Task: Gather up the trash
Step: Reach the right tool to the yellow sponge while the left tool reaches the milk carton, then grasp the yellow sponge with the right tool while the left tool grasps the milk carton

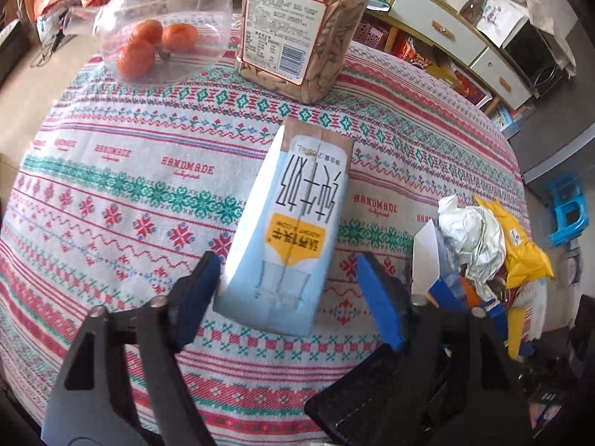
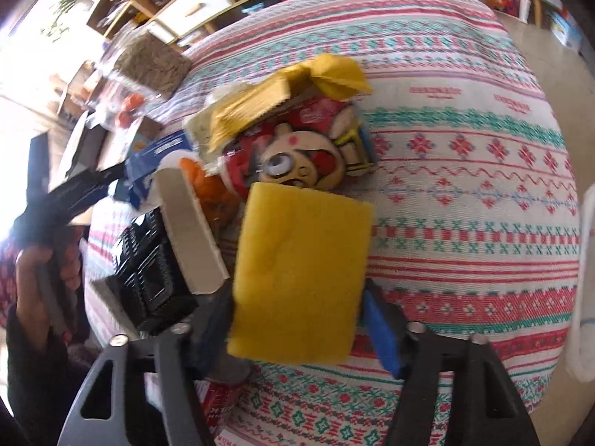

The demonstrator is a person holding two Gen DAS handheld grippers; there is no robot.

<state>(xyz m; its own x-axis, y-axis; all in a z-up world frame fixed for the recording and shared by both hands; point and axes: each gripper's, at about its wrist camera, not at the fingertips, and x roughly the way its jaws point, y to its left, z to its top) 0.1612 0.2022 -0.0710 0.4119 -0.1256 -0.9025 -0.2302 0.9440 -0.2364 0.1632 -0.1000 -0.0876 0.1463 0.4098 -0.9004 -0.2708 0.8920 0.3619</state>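
While one milk carton (image 1: 286, 230) lies flat, three oranges (image 1: 156, 46) fill one jar (image 1: 163, 22).

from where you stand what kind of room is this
Most likely a lived-in home, a living or dining room: a table under a patterned tablecloth, a jar of oranges, and drawer cabinets crowded with household clutter.
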